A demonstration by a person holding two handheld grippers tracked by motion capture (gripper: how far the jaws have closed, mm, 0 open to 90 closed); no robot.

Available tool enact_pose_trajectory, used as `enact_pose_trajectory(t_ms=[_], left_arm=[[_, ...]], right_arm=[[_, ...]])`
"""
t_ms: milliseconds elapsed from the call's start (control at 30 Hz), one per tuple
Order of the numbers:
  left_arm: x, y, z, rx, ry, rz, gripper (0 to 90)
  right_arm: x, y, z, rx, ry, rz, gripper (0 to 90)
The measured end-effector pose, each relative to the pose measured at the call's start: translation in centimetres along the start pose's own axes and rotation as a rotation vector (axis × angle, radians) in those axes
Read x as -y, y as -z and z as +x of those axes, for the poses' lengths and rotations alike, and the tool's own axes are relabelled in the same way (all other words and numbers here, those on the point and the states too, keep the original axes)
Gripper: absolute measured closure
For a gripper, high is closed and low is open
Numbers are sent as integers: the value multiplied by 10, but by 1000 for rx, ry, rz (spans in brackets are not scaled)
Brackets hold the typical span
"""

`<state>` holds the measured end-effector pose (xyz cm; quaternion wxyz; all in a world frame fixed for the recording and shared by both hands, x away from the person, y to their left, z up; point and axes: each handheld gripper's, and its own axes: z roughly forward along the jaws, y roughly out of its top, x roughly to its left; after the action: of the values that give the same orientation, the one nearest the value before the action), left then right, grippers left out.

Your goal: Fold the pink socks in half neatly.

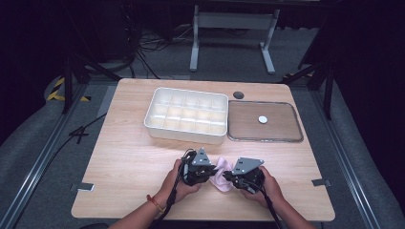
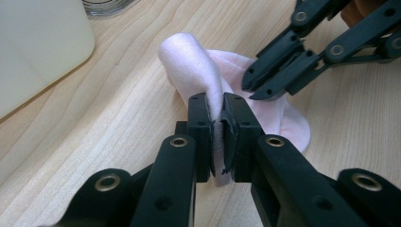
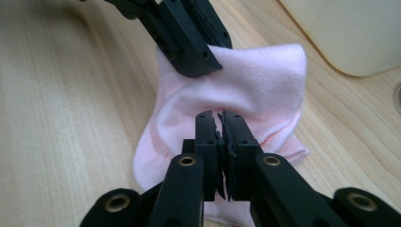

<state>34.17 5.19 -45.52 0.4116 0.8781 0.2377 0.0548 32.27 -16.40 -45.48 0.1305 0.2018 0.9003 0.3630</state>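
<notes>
Sock: a pale pink sock [image 1: 220, 174] lies crumpled on the wooden table [image 1: 124, 157], near its front edge, between the two hand-held grippers.
Left gripper: the left gripper [image 2: 215, 124] has its jaws pressed together on a raised fold of the sock; the fabric shows as a thin strip between the pads.
Right gripper: the right gripper [image 3: 220, 124] has its jaws almost together, a thin slit between the pads. Nothing shows in that slit, and its tips sit at the sock's folded edge; whether they pinch fabric cannot be told.
Hands: the left hand [image 1: 179, 183] and right hand [image 1: 267, 187] each wrap a gripper body, forearms entering from the bottom edge.
Behind the sock: a white divided storage box [image 1: 186, 115] with rows of small compartments stands farther back, well apart from the sock.
Beside the box: a clear shallow tray [image 1: 265, 121] lies just right of the box, with a small white round object [image 1: 262, 119] on it.
In the way: in the high view the gripper bodies cover both sides of the sock.
Cut off: the gripper views show the box as a pale corner.
Hard to make out: the floor and frame beyond the table are dark.
</notes>
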Motion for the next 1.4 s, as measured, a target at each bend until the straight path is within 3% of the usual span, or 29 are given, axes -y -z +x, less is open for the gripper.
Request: enact_pose_trajectory(t_ms=[300, 600, 733, 900, 1033, 1200, 1233, 1400], left_arm=[[-3, 1, -4, 12, -34, -9, 826], [-2, 1, -5, -1, -23, -17, 824], [-2, 3, -2, -14, -33, -1, 829], [-1, 4, -1, -25, -34, 2, 830], [-1, 4, -1, -24, -24, -2, 830], [-3, 3, -7, -22, -49, -15, 826], [-4, 3, -8, -22, -72, -10, 822], [-5, -2, -16, -25, -123, 15, 808]], right_arm=[[-5, -16, 4, 23, 15, 36, 880], [-9, -27, 4, 45, 22, 20, 857], [-7, -22, 0, 33, -3, 1, 757], [-2, -3, -7, 40, -30, -34, 744], [6, 5, -12, 54, -41, -5, 765], [8, 0, -14, 59, -34, 41, 787], [9, -2, -14, 56, -30, 46, 791], [9, -5, -16, 57, -44, 40, 801]])
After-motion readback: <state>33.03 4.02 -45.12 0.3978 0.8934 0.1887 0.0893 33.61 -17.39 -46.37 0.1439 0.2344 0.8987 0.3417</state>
